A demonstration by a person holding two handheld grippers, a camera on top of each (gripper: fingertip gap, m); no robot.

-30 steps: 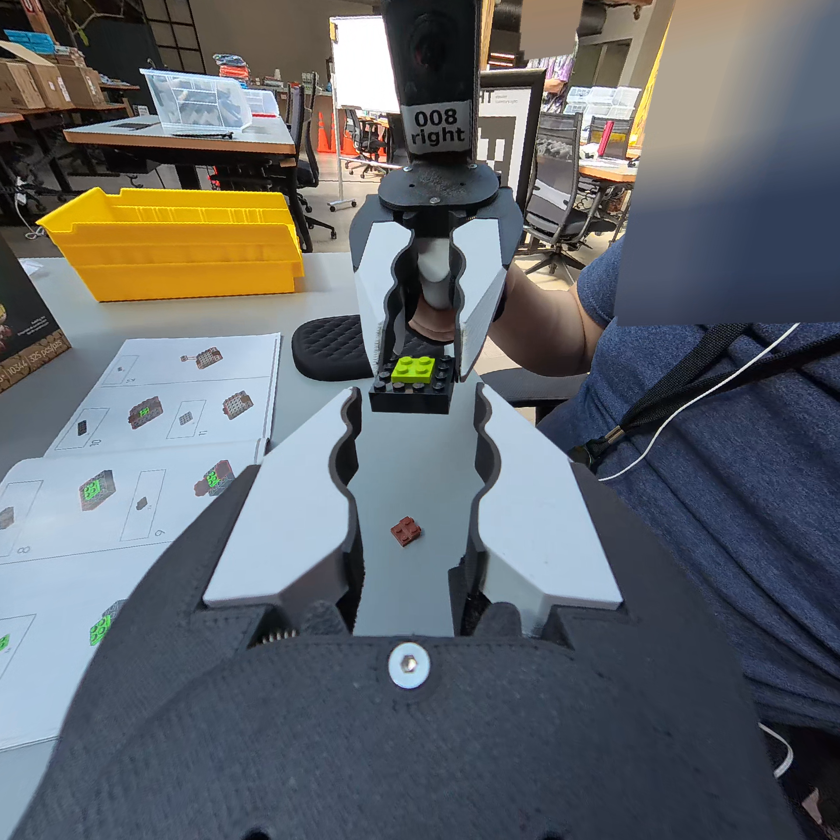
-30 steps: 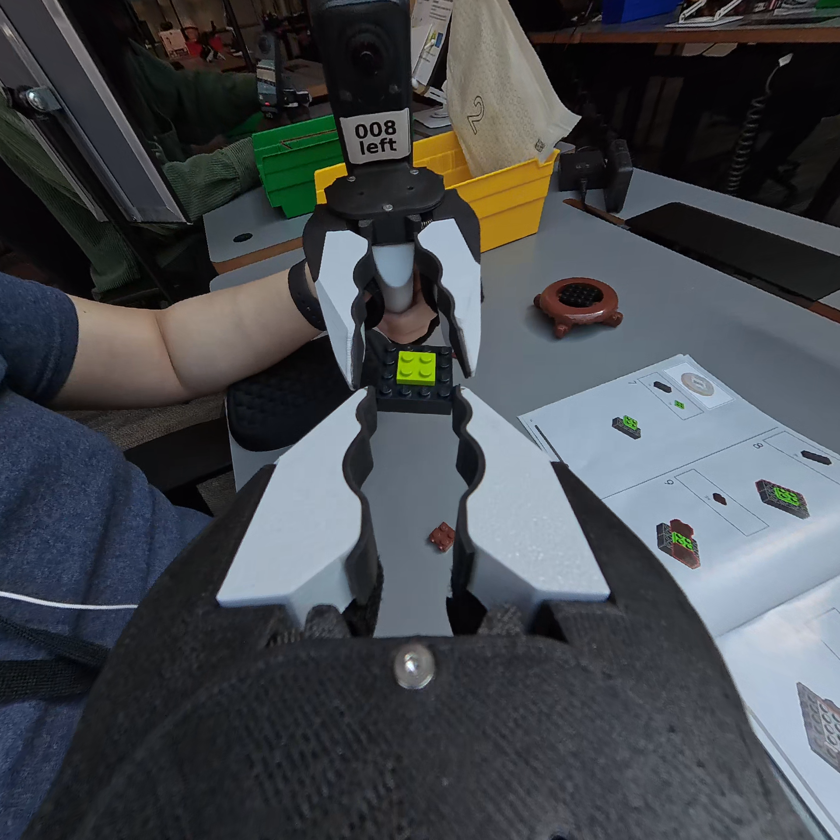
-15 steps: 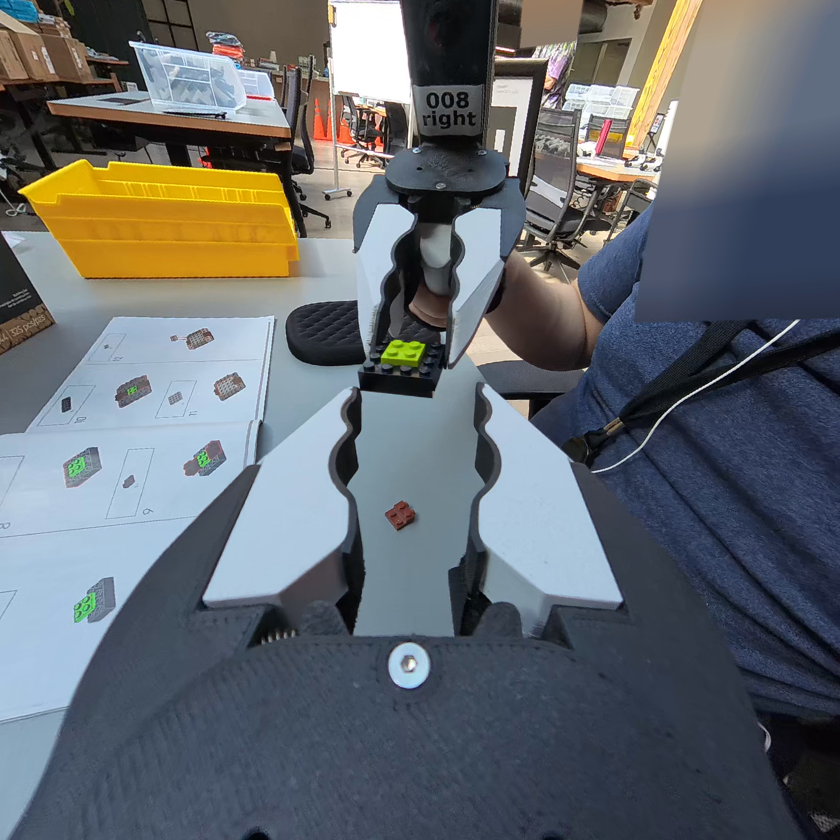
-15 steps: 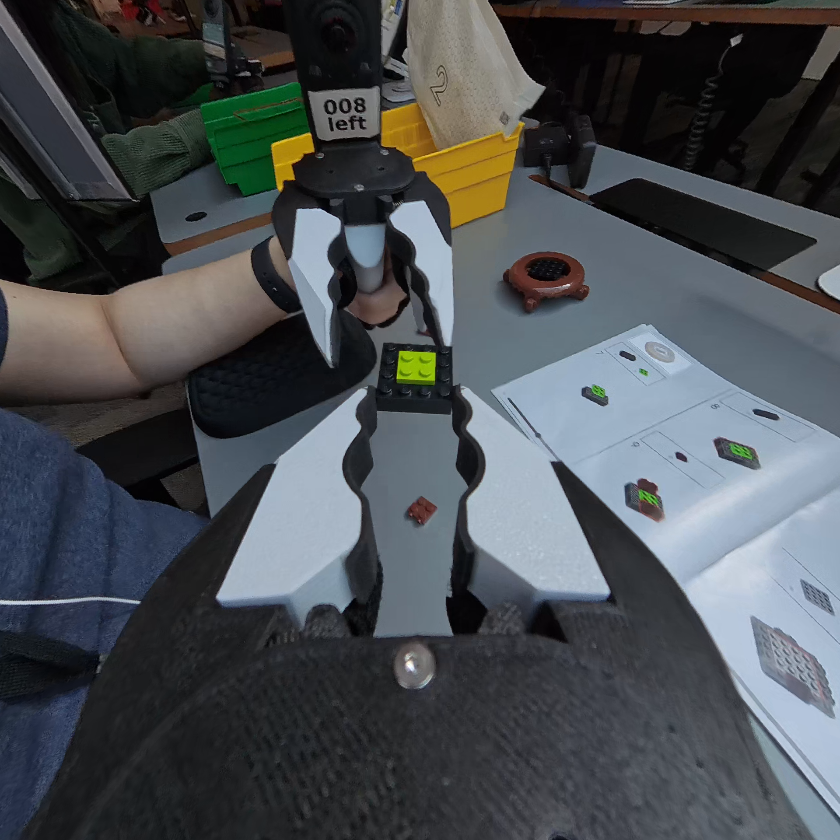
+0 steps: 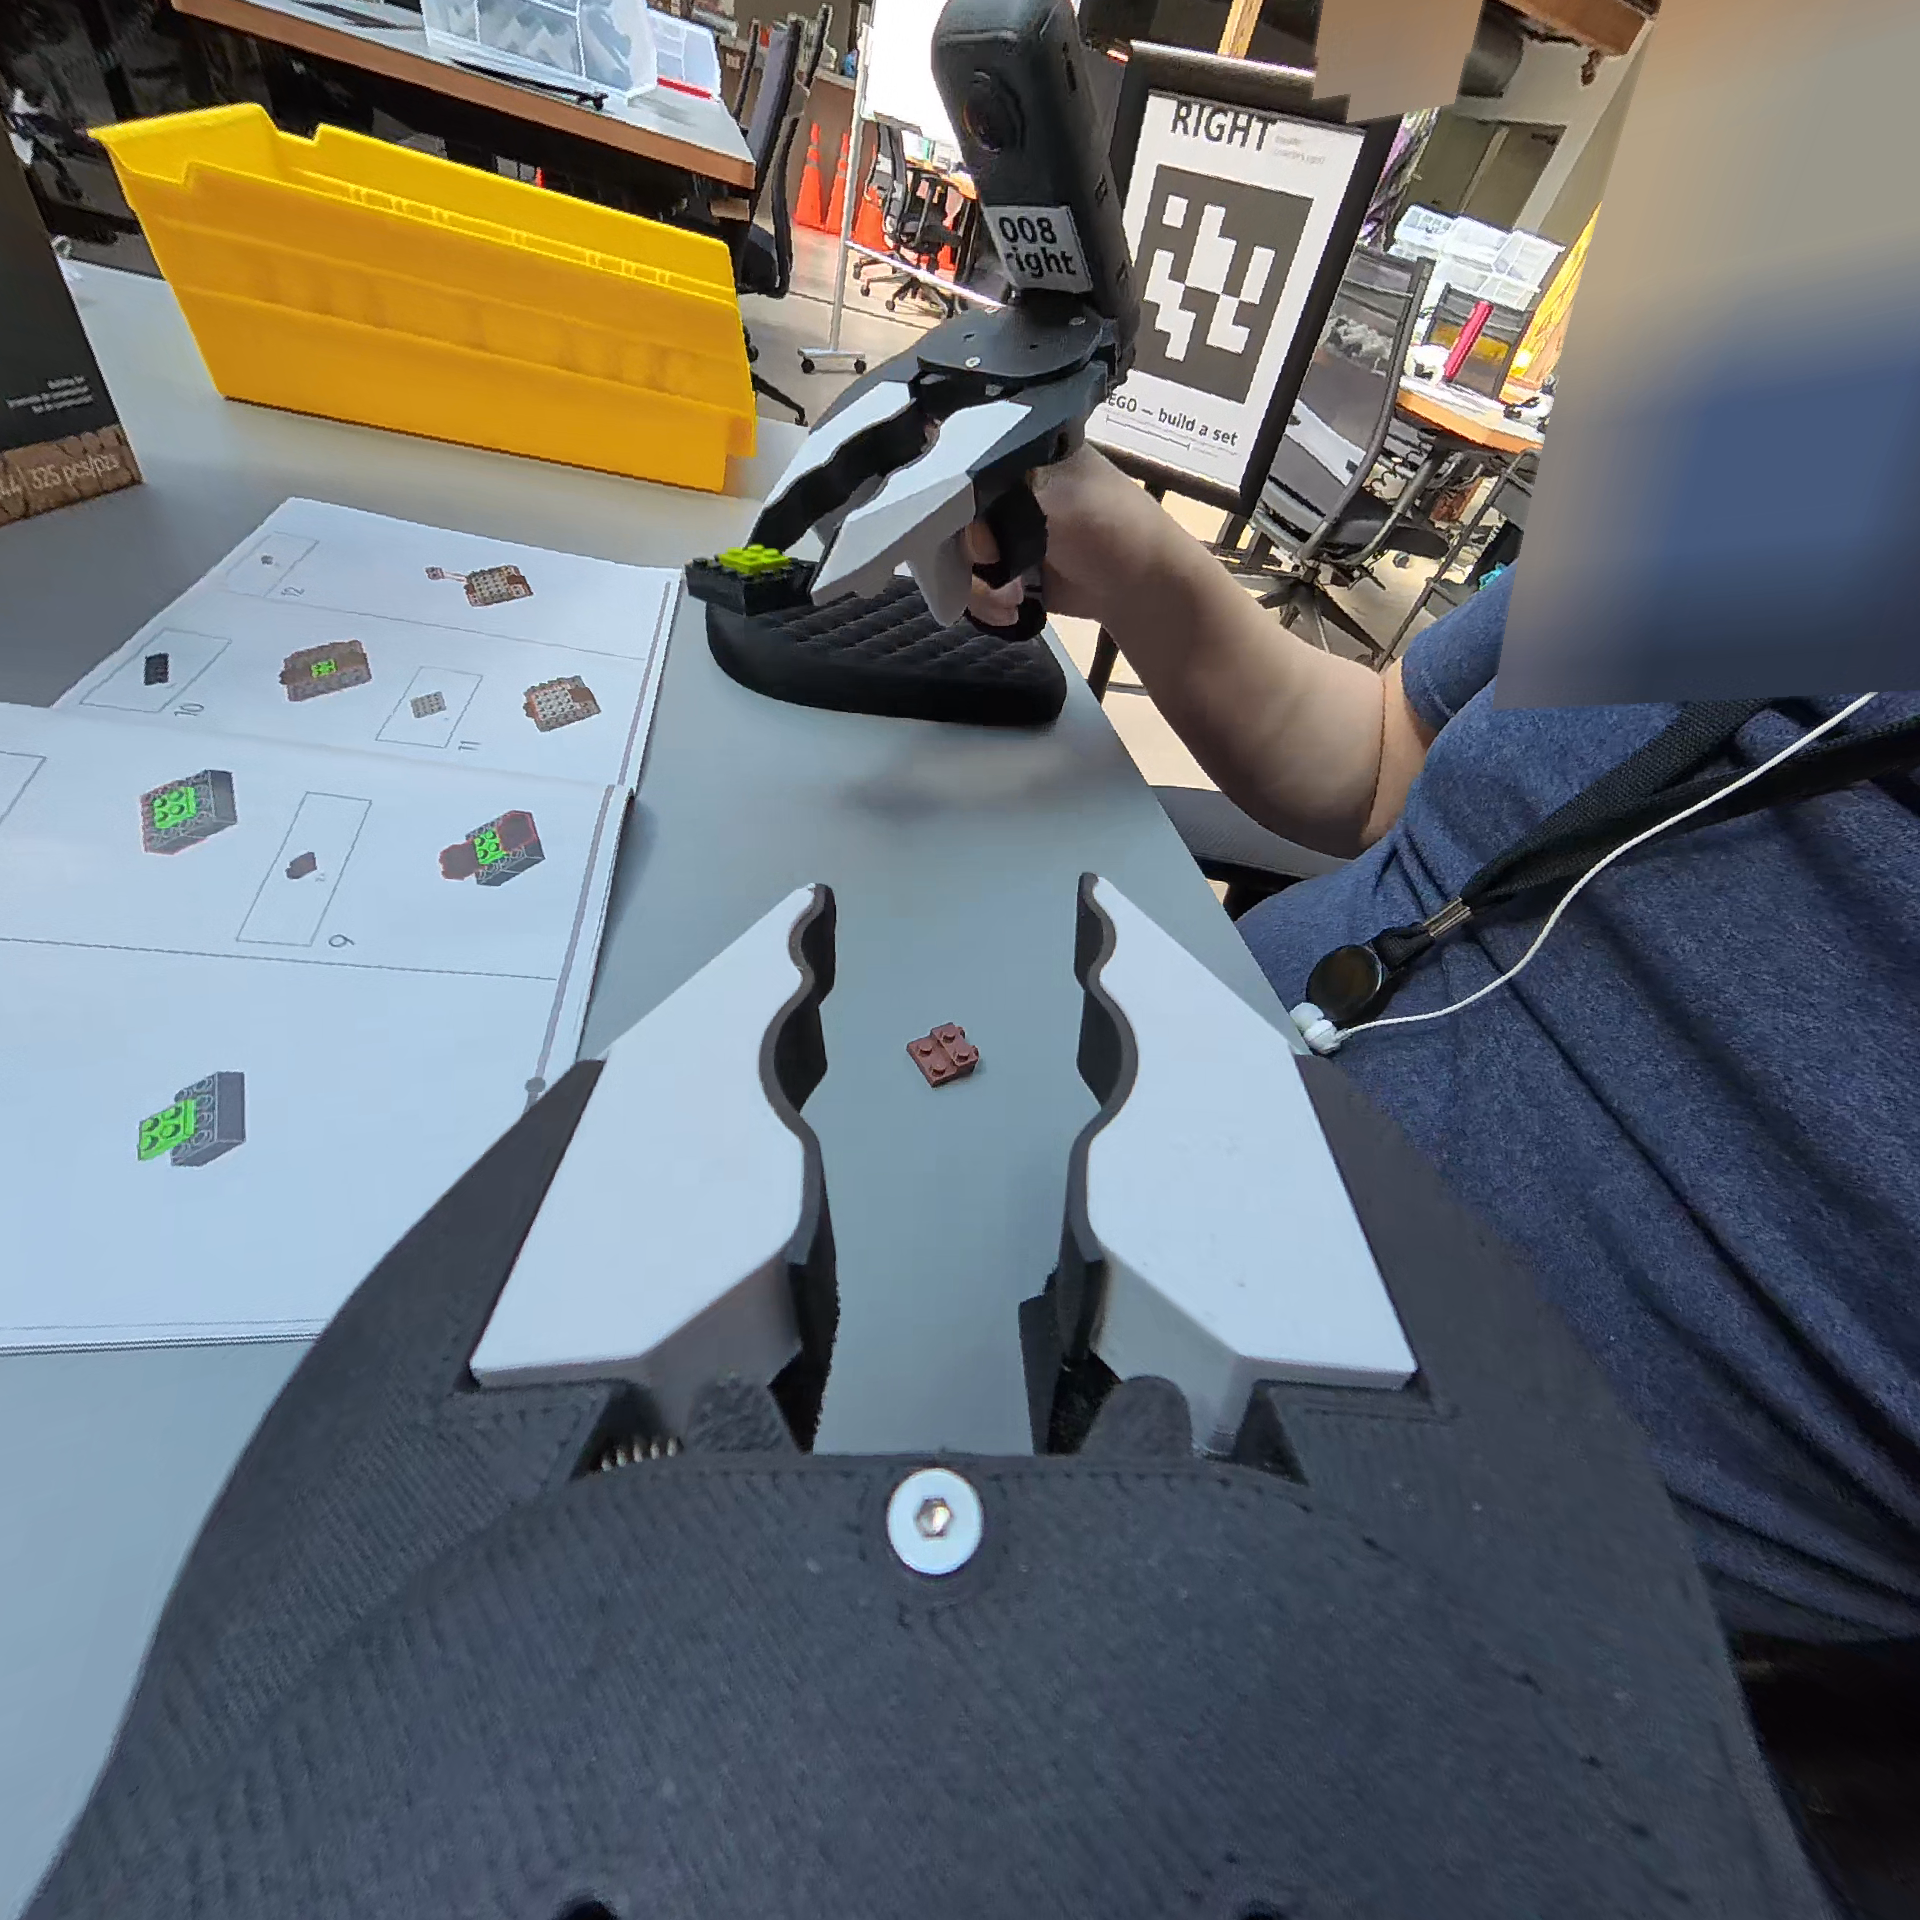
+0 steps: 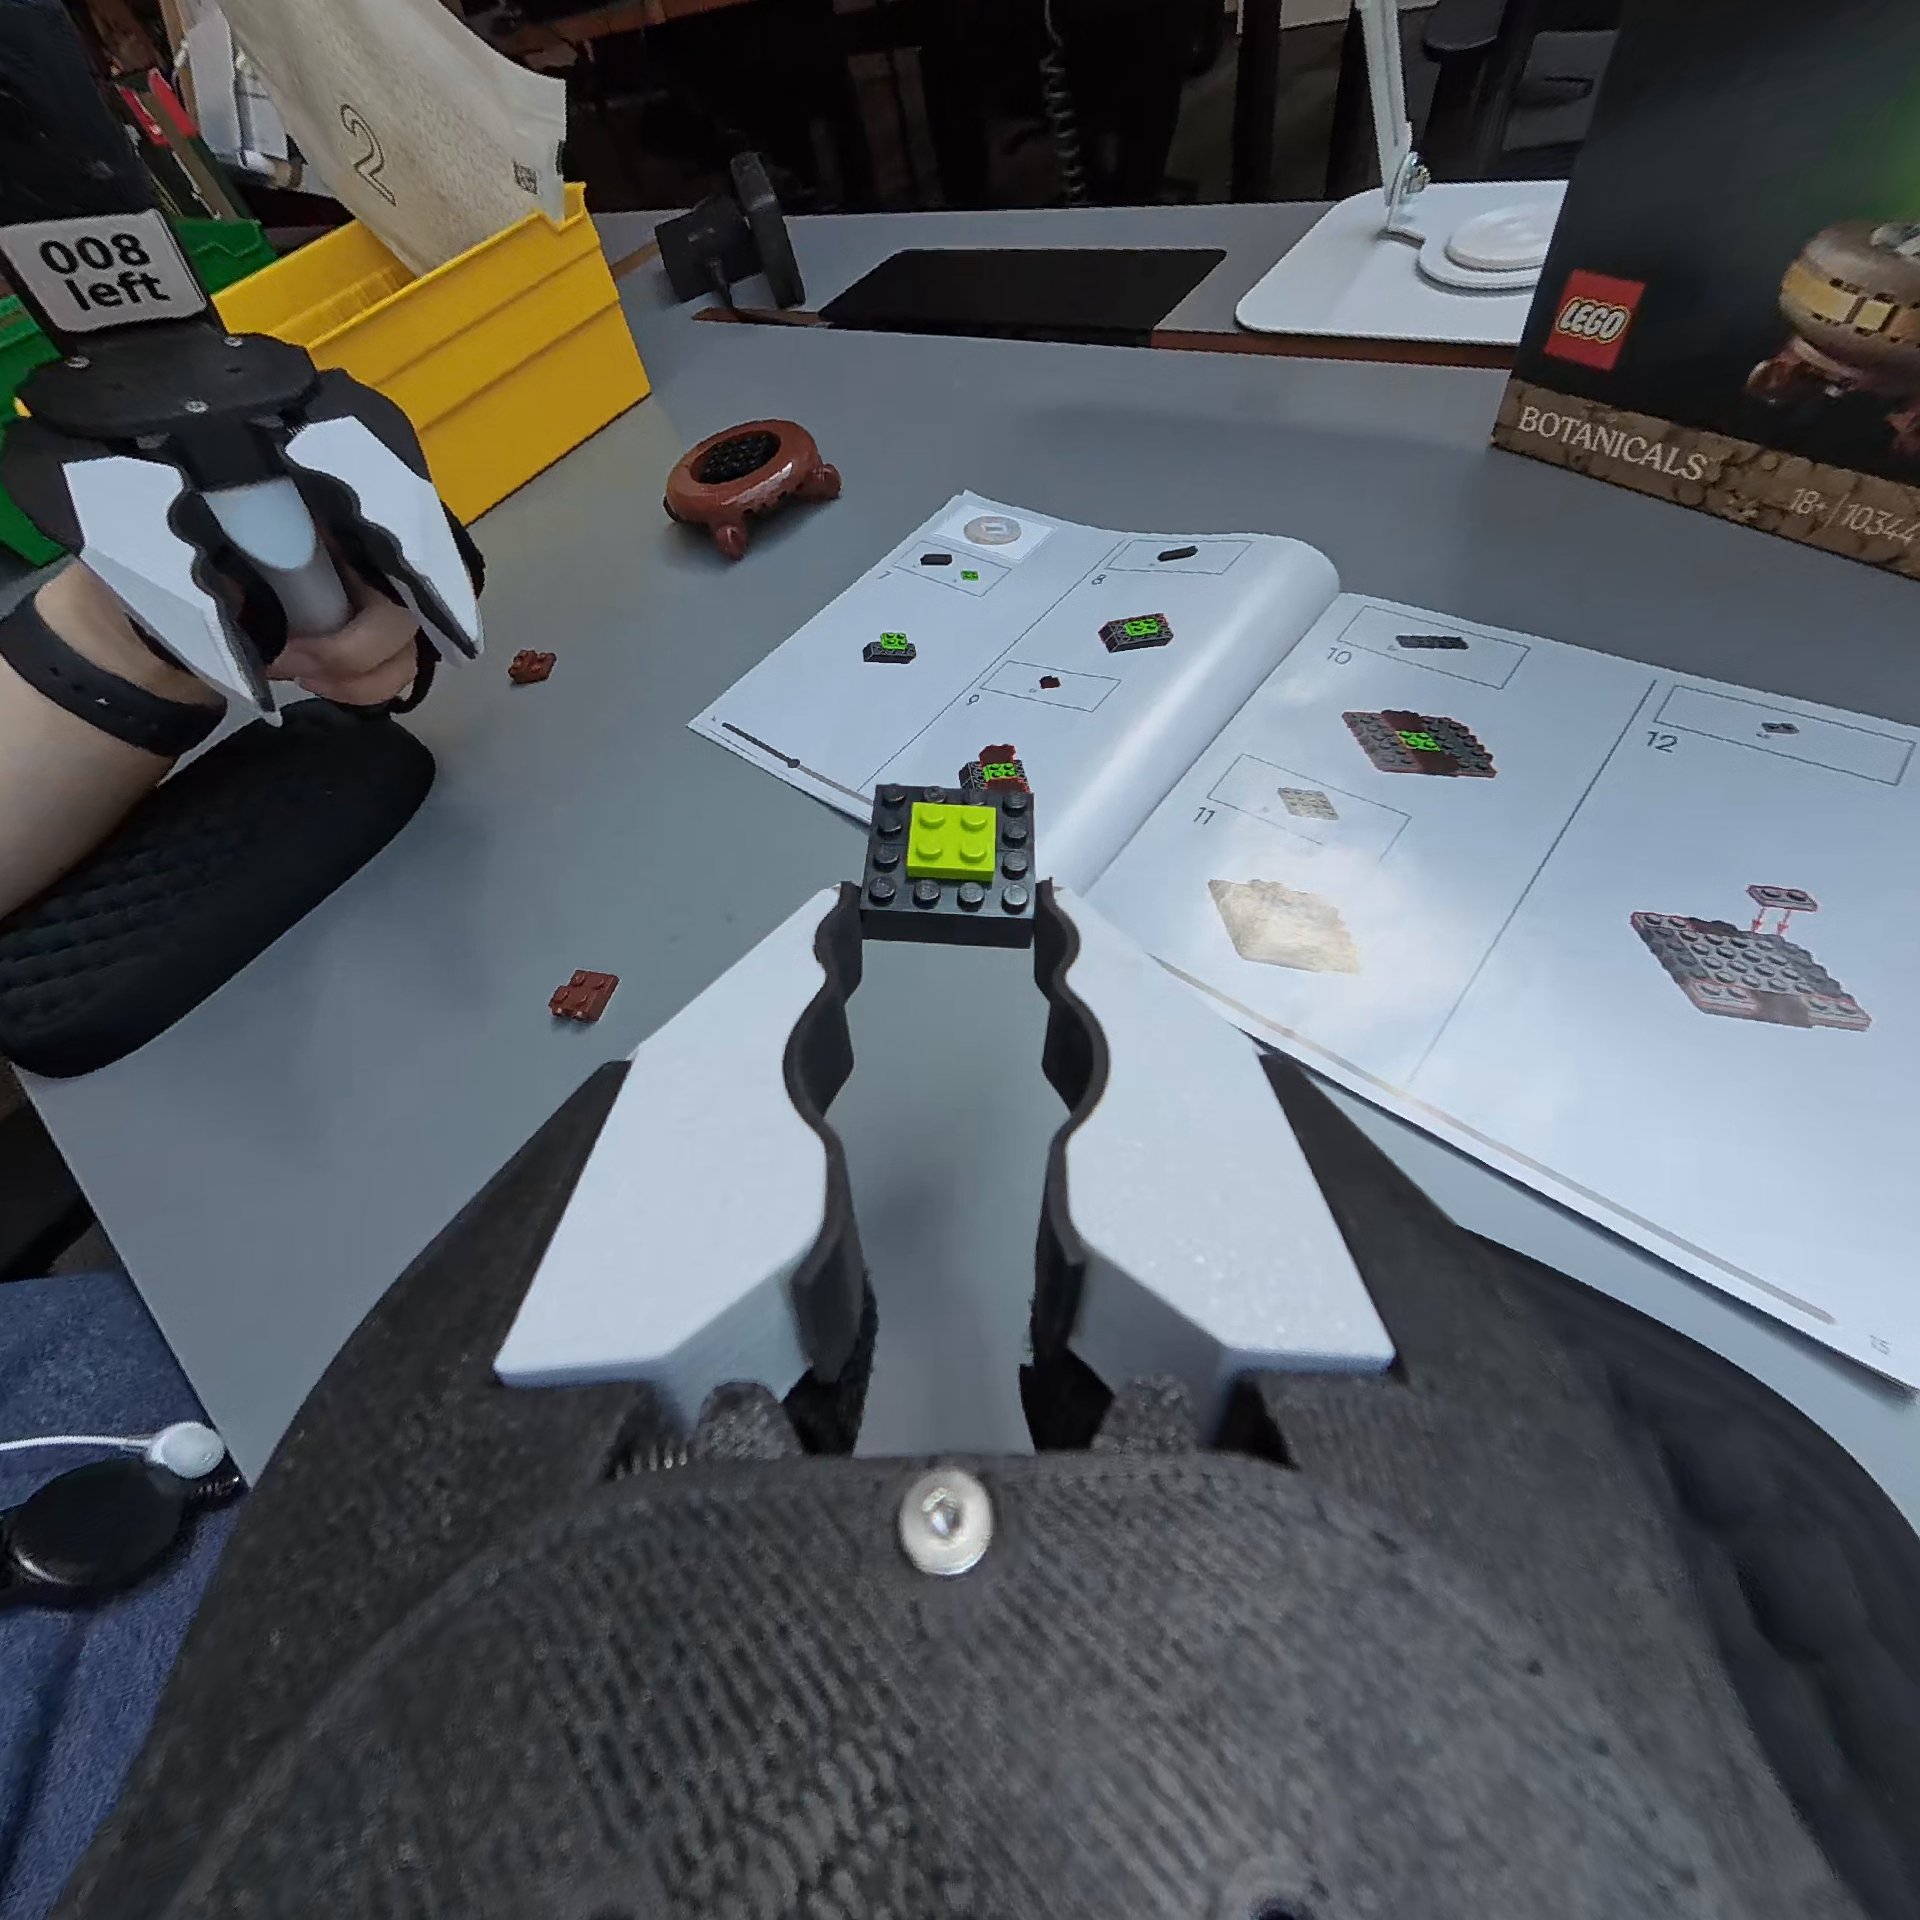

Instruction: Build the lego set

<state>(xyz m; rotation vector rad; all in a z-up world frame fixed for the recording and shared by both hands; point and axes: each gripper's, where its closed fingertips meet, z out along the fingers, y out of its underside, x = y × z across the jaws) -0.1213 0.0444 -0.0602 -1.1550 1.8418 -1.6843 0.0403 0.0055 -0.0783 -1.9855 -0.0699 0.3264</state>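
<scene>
My right gripper [image 6: 948, 914] is shut on a black brick block topped with a lime plate [image 6: 951, 862] and holds it above the open instruction booklet [image 6: 1351, 831]. From the left wrist view the right gripper [image 5: 795, 566] holds the block [image 5: 748, 577] over the black pad's far end. My left gripper [image 5: 951, 904] is open and empty, above a small brown plate [image 5: 943, 1055] lying on the grey table. In the right wrist view the left gripper [image 6: 364, 675] is at the upper left, apart from the block. Two small brown pieces [image 6: 584, 994] [image 6: 532, 665] lie on the table.
A black wrist pad [image 5: 894, 655] lies at the table's near edge. Yellow bins [image 5: 436, 301] stand at the back. A brown round lego stand [image 6: 753, 483] sits beyond the booklet [image 5: 312, 831]. The set's box [image 6: 1714, 312] stands at the far right. The person's torso is close by. Left tips to right tips: about 15 cm.
The two grippers have moved apart. My right gripper has swung with the block over the booklet. My left gripper has stayed open and dropped lower over the brown plate.
</scene>
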